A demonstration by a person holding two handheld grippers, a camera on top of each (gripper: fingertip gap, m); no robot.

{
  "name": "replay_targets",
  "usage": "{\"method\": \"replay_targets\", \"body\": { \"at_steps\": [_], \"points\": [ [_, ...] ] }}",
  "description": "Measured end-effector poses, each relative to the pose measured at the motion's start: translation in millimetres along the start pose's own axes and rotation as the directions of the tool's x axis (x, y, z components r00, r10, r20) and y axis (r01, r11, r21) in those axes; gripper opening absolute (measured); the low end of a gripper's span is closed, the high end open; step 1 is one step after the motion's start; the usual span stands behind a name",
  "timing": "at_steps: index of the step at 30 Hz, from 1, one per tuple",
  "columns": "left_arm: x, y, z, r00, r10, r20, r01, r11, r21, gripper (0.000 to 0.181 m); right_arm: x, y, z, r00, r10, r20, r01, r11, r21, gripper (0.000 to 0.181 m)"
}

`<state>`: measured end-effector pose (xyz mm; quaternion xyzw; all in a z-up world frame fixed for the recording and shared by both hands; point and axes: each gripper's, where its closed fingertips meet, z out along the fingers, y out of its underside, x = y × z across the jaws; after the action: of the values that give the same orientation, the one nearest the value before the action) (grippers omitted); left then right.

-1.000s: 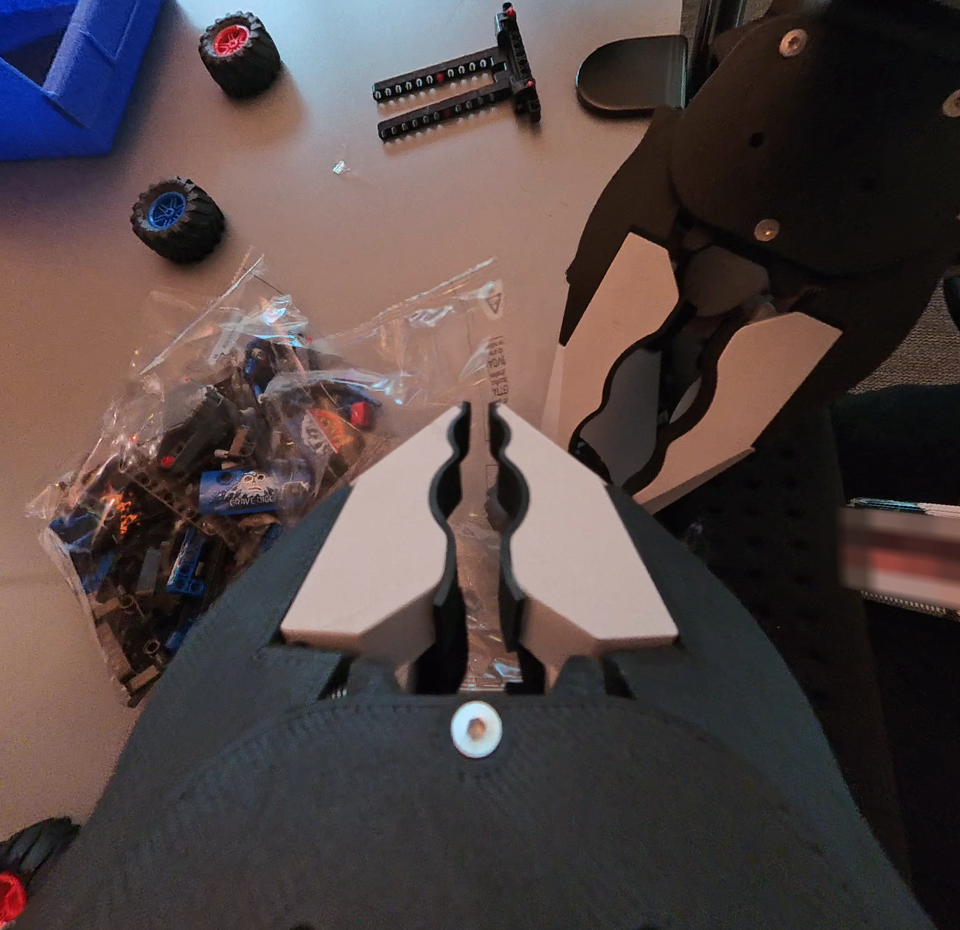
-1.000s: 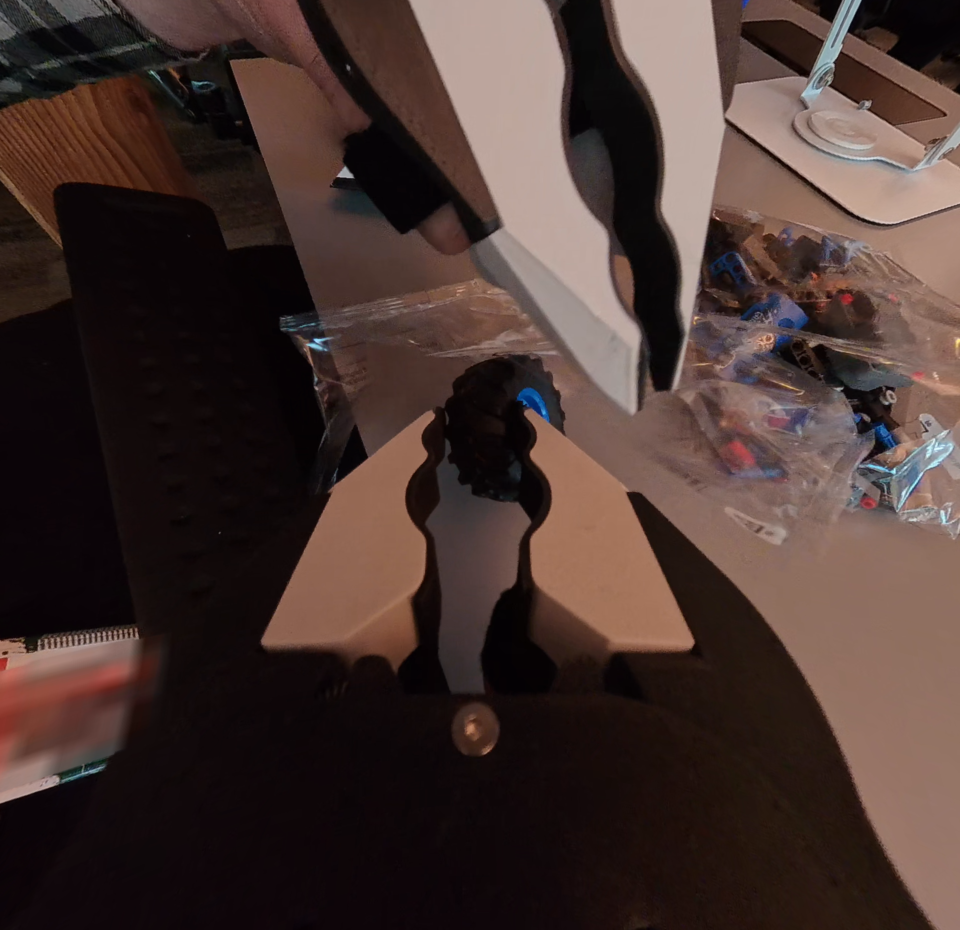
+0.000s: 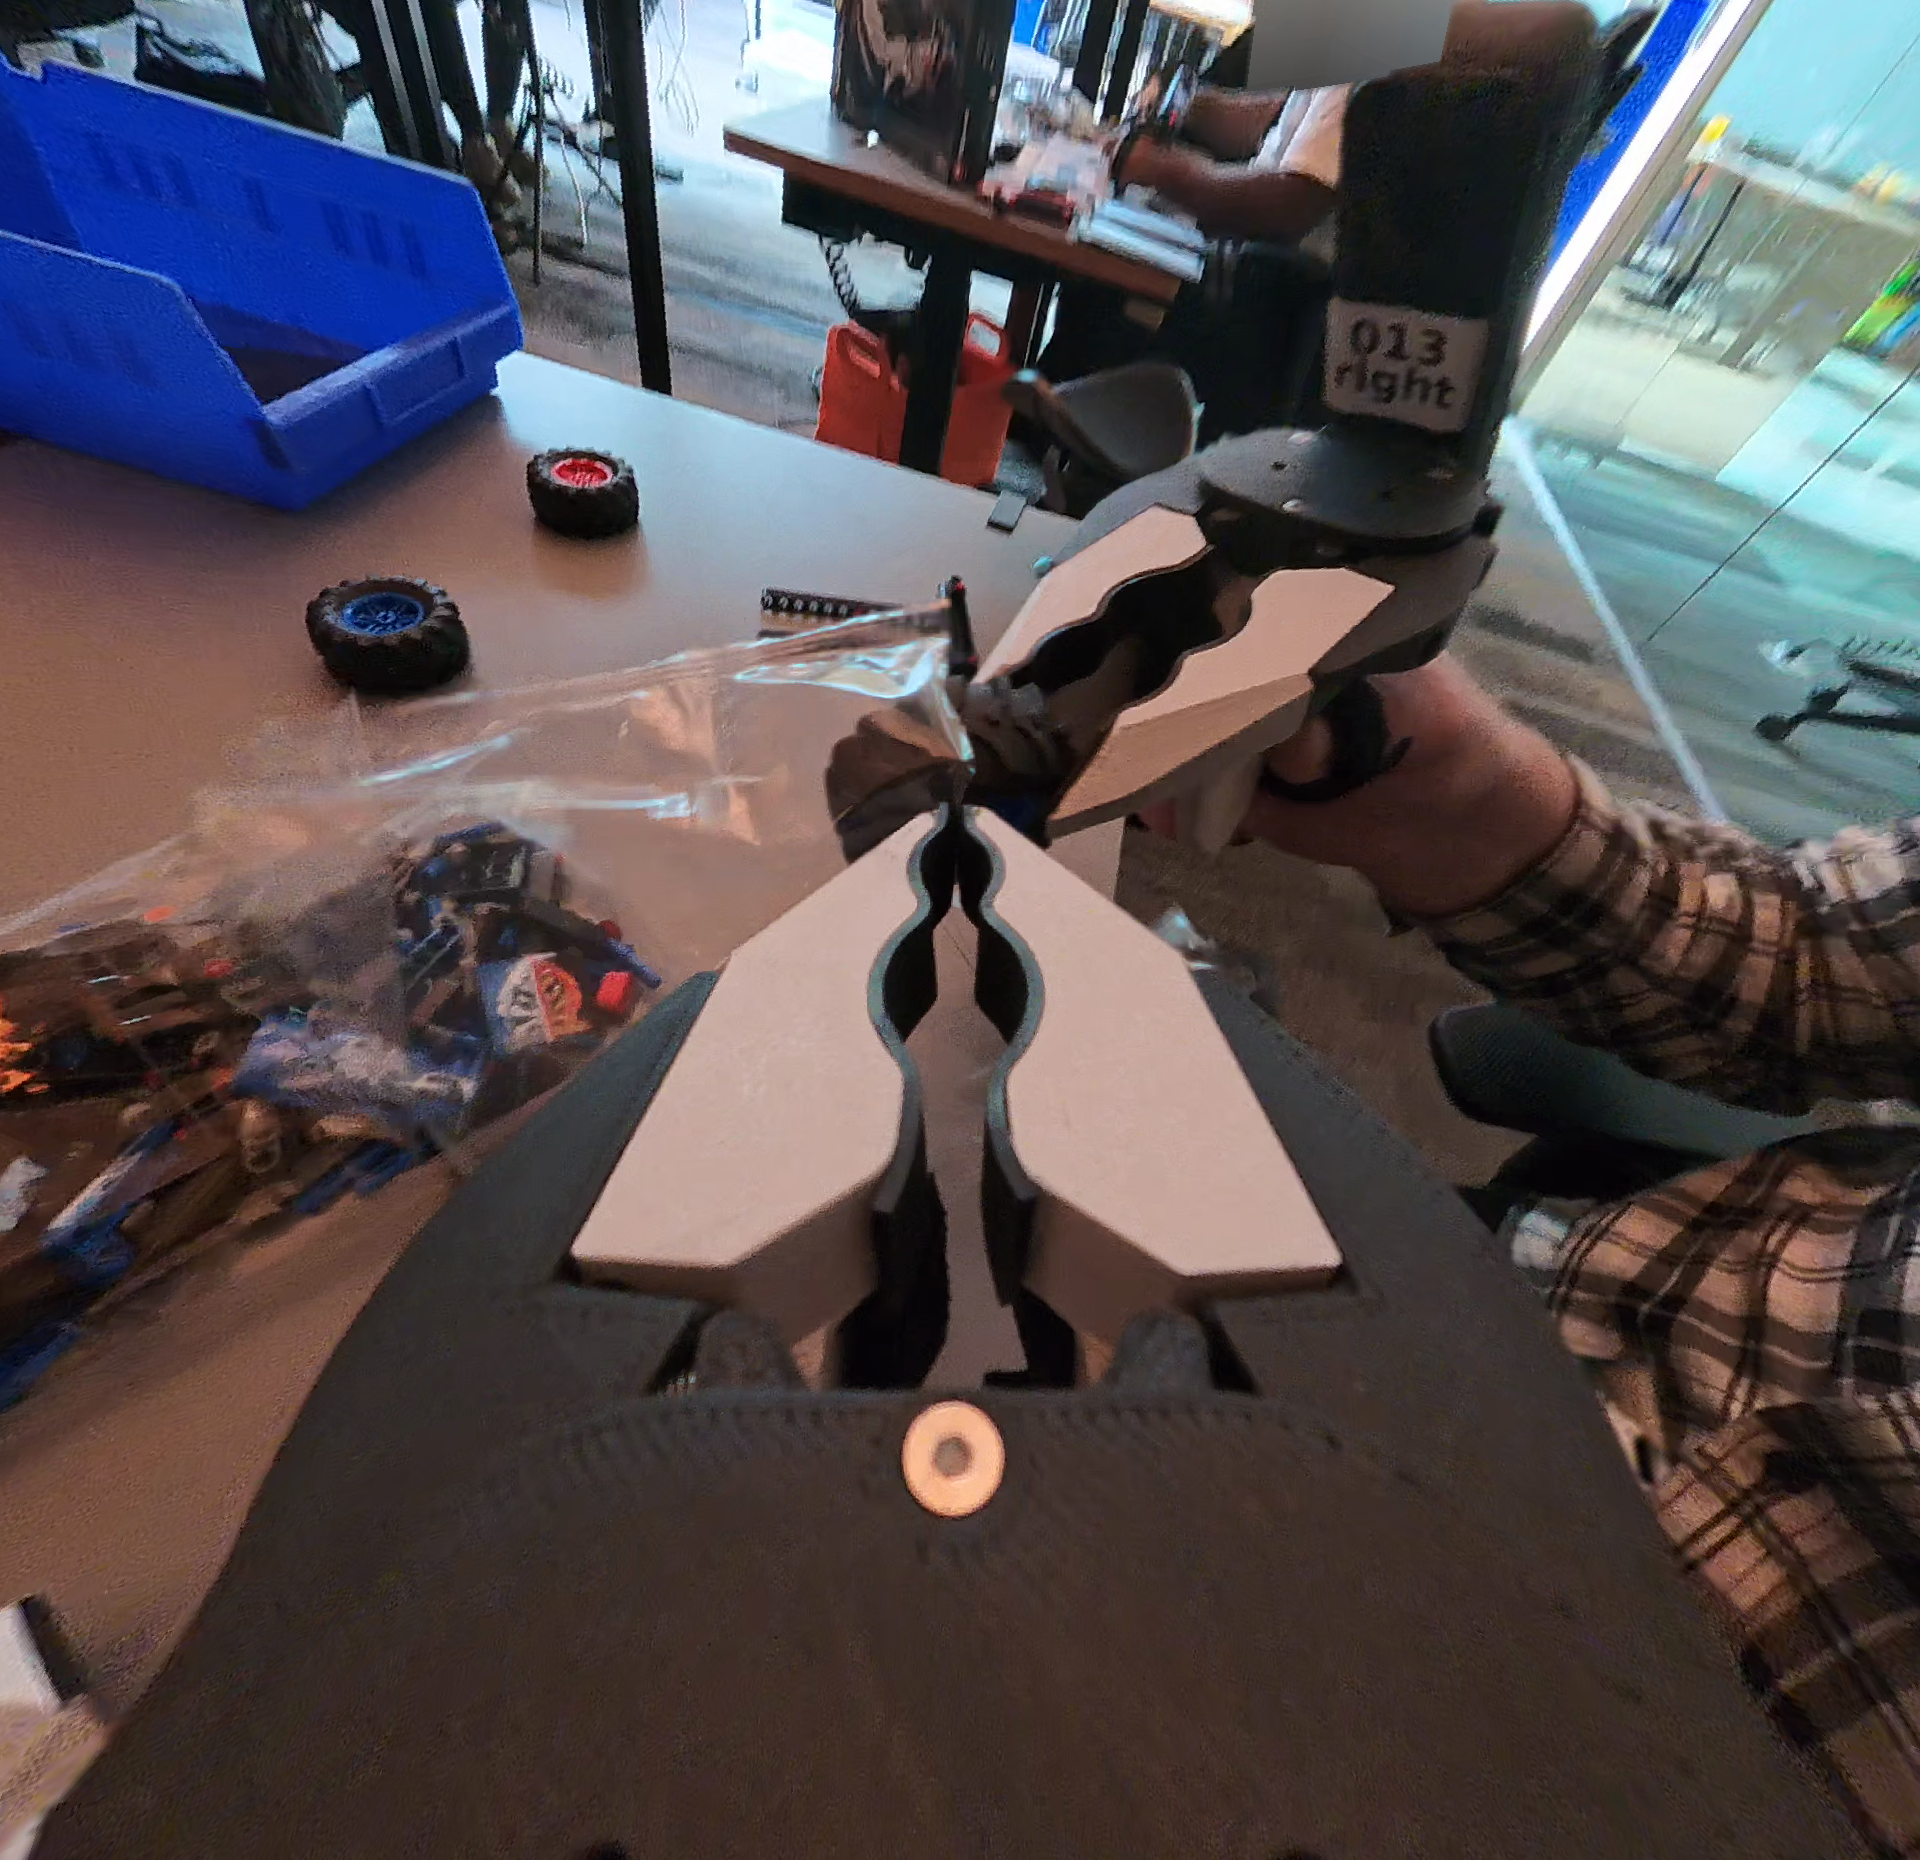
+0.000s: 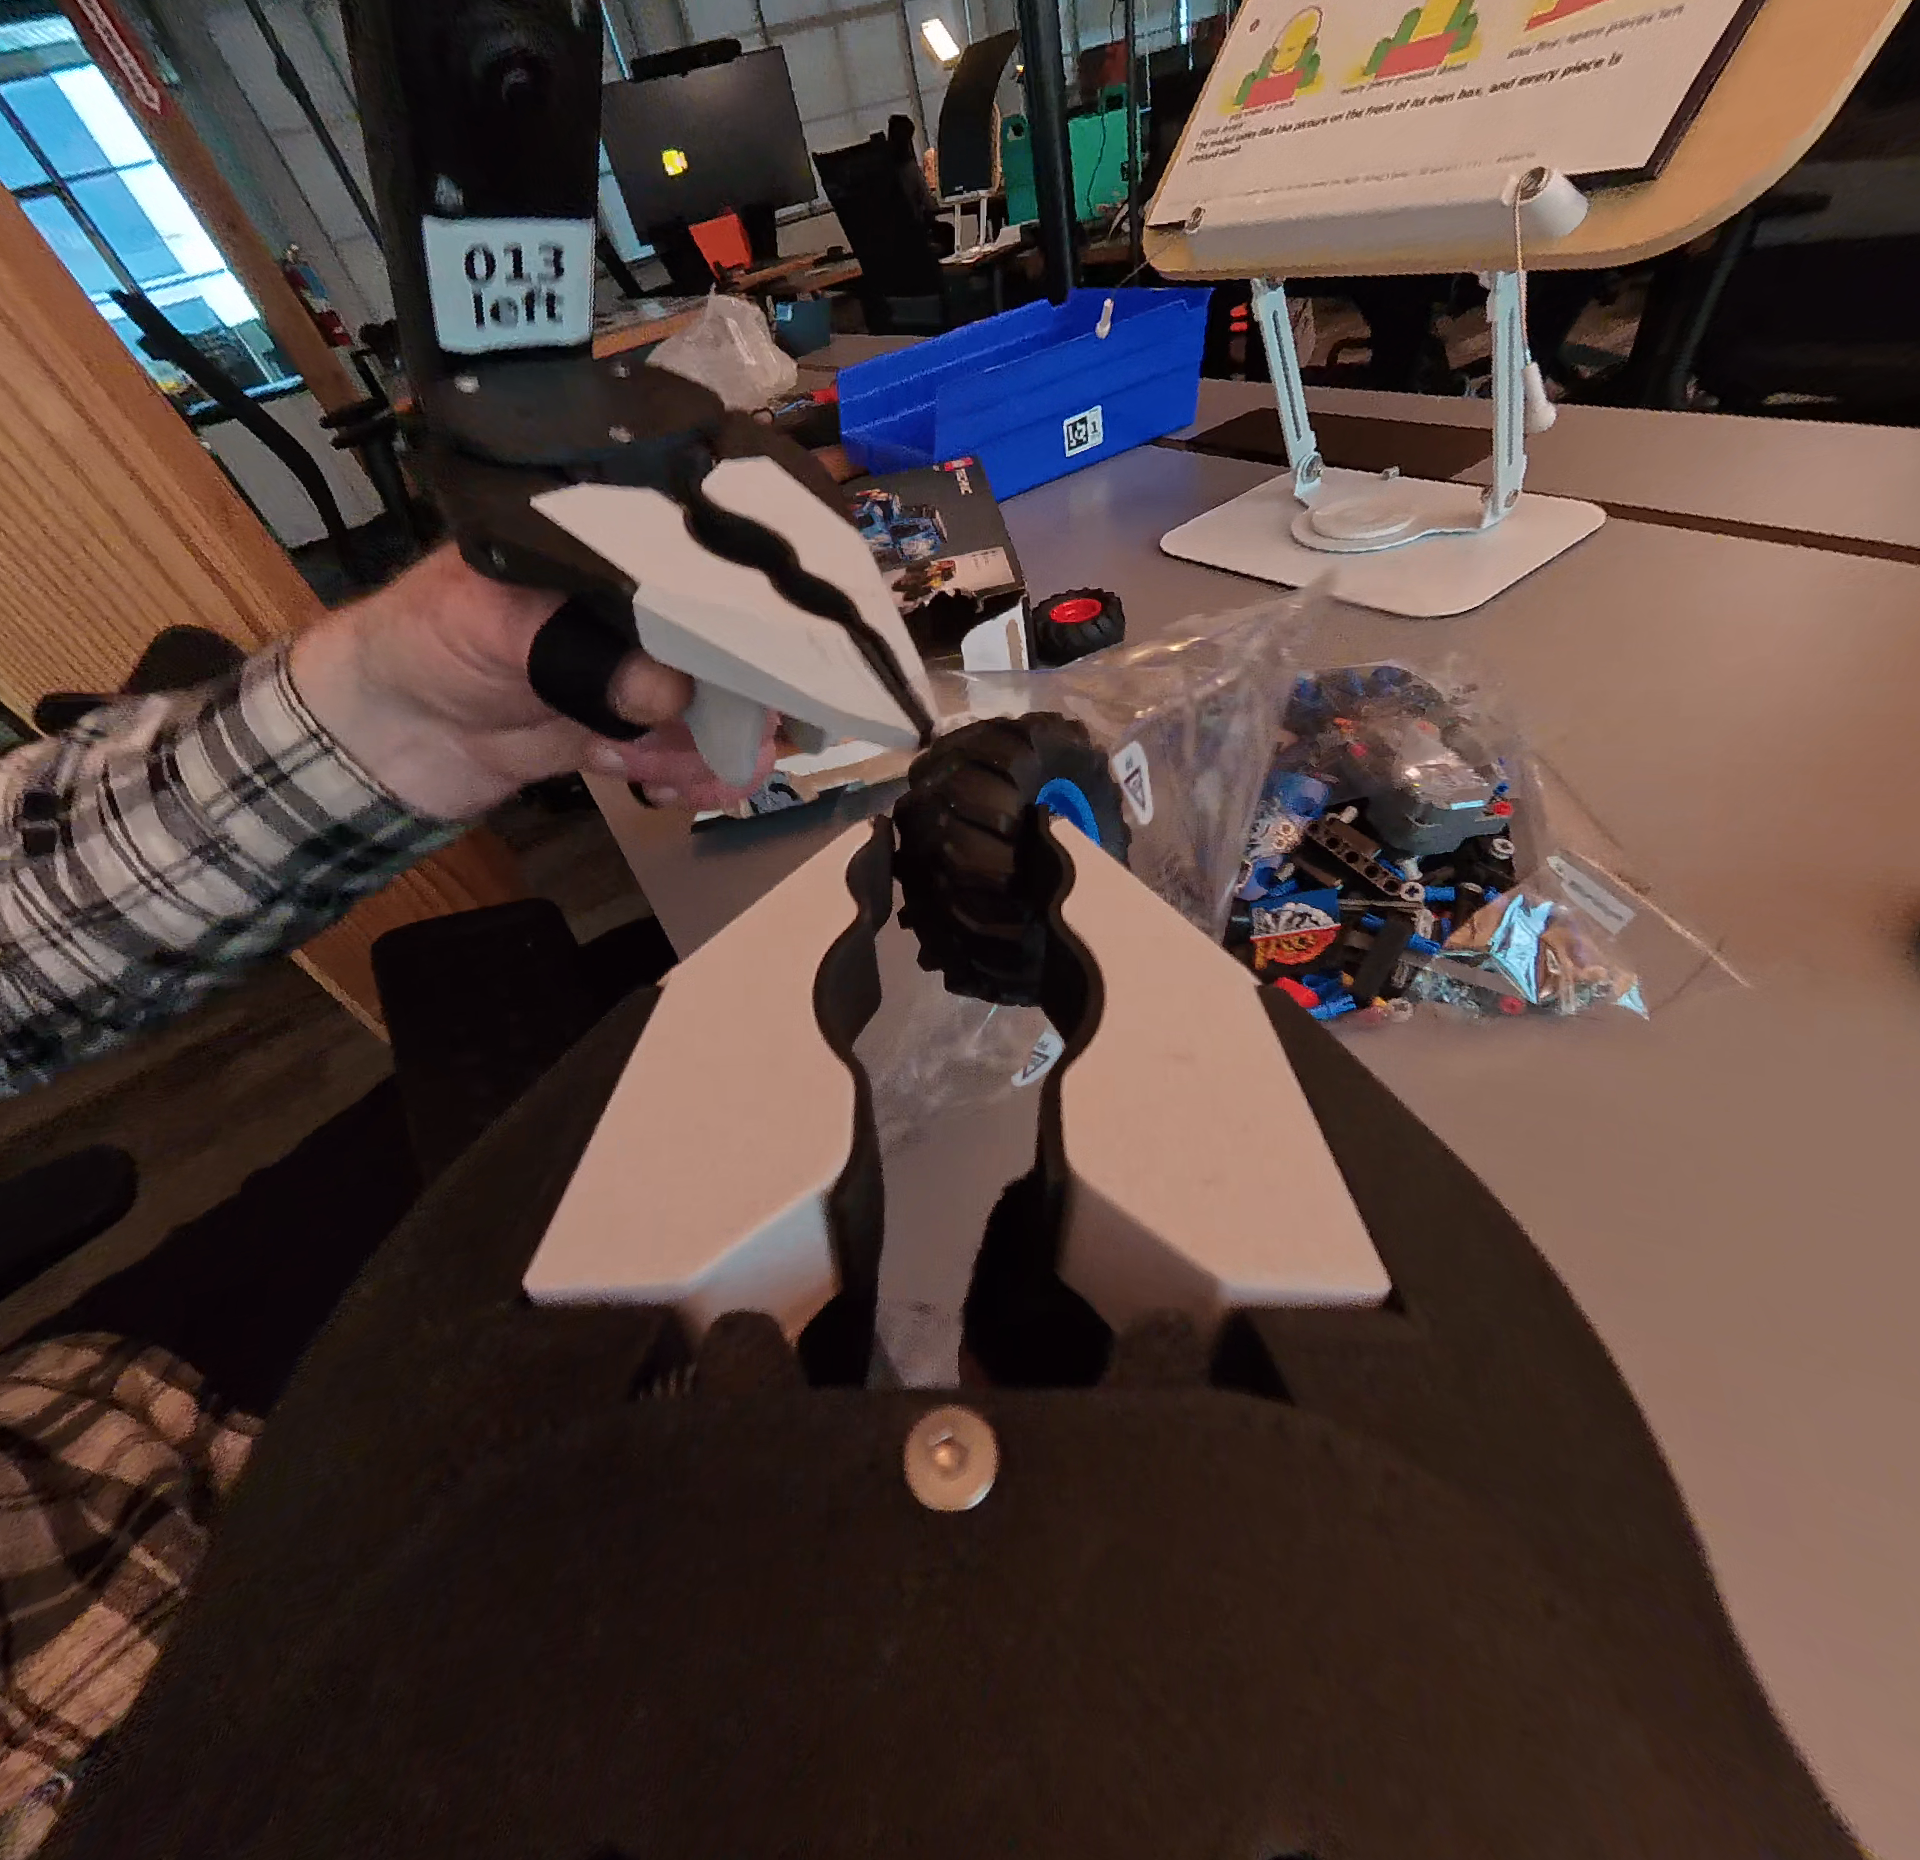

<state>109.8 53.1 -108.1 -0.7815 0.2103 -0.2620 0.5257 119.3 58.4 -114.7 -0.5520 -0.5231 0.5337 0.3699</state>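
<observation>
Clear plastic bag (image 3: 582,771): lies on the grey table (image 3: 727,491), its open edge lifted and stretched taut toward both grippers; the far end is weighted by loose blue and black building parts (image 4: 1382,875).
Left gripper (image 3: 954,823): jaws closed to a sliver at the tips, pinching the bag's edge, judged to be holding the mouth steady.
Right gripper (image 4: 971,854): jaws narrow, clamped on a black wheel with a blue hub (image 4: 997,854) at the bag's mouth; film appears to lie around the wheel, so it looks partly inside.
Placement: the two grippers meet tip to tip above the table edge, one bracing the film, the other gripping the wheel.
Loose wheels: one blue-hubbed wheel (image 3: 387,631) and one red-hubbed wheel (image 3: 582,491) sit on the table, apart from the bag.
Blue bin (image 3: 249,283): stands at the table's far corner.
Stand with printed sheet (image 4: 1455,75): behind the bag.
Hard to make out: whether the film covers the held wheel fully; the bag's contents blur together; a black beam piece (image 3: 821,605) shows only in part behind the film.
</observation>
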Motion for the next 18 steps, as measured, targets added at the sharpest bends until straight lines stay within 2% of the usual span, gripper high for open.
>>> {"method": "replay_targets", "body": {
  "at_steps": [4, 7, 9, 11, 12, 15, 18],
  "points": [
    [8, -4, -5, 0.997, -0.064, -0.030, 0.068, 0.988, 0.141, 0.000, -4, 3, 14, 0.998, 0.065, 0.027, -0.062, 0.994, -0.090, 0.024],
    [13, -9, -16, 0.983, -0.147, -0.108, 0.172, 0.945, 0.278, 0.000, -3, 9, 26, 0.999, 0.044, 0.020, -0.039, 0.979, -0.198, 0.025],
    [10, -6, -20, 0.971, -0.201, -0.131, 0.234, 0.915, 0.328, 0.000, -7, 13, 36, 0.999, 0.027, 0.033, -0.017, 0.963, -0.271, 0.025],
    [5, -4, -28, 0.954, -0.253, -0.158, 0.295, 0.878, 0.378, 0.000, -7, 16, 43, 0.999, -0.021, 0.042, 0.034, 0.937, -0.349, 0.044],
    [3, -3, -33, 0.948, -0.271, -0.165, 0.315, 0.862, 0.397, 0.000, -7, 14, 44, 0.998, -0.029, 0.051, 0.046, 0.929, -0.367, 0.051],
    [-6, -4, -51, 0.929, -0.320, -0.186, 0.370, 0.803, 0.468, 0.000, -8, 4, 39, 0.995, -0.051, 0.088, 0.081, 0.921, -0.382, 0.046],
    [-10, -1, -63, 0.916, -0.349, -0.198, 0.400, 0.758, 0.515, 0.000, 3, 2, 29, 0.993, -0.113, 0.034, 0.117, 0.911, -0.396, 0.053]
  ]
}}
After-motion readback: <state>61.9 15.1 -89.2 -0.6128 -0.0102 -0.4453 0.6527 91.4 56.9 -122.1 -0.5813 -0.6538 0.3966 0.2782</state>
